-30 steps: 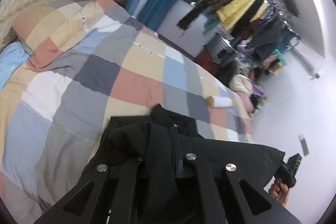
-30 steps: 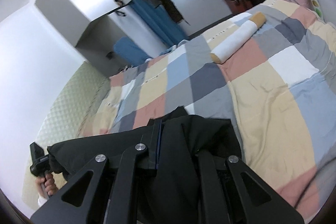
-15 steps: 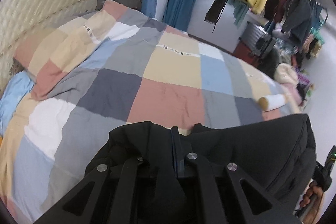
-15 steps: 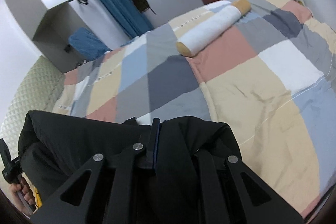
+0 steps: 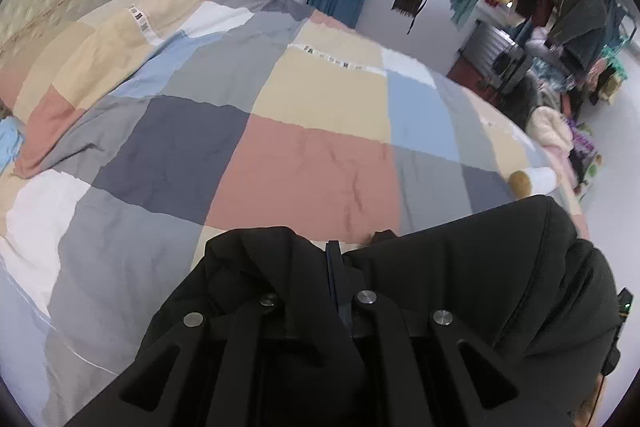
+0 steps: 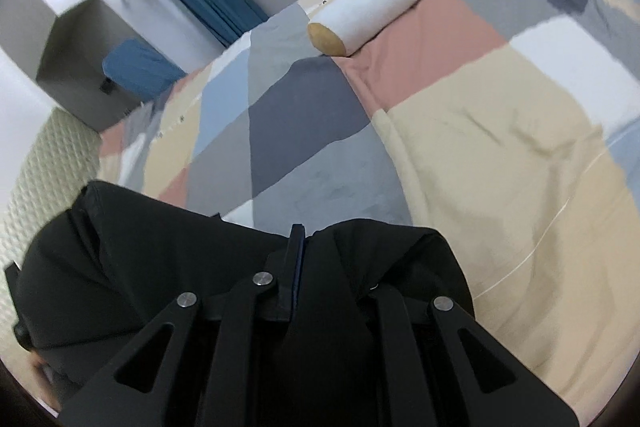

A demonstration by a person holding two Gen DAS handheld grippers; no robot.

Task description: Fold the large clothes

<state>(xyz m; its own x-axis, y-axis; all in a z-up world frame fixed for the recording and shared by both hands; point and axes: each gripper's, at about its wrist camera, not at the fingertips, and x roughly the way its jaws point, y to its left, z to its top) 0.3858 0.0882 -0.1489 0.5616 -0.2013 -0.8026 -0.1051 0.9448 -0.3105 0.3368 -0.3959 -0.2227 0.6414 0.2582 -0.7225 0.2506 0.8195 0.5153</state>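
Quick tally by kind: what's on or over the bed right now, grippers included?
Black garment: 1
Grippers, left gripper and right gripper, both shut on the garment: 2
White bolster pillow: 1
Patchwork quilt: 1
Total: 5

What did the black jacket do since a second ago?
Both tools, left and right, carried the big black padded jacket forward over the patchwork quilt and tilted down toward it, so the white roll pillow with tan ends looks nearer. Nothing was let go: each tool stays clamped on the jacket. The pillow stayed put.
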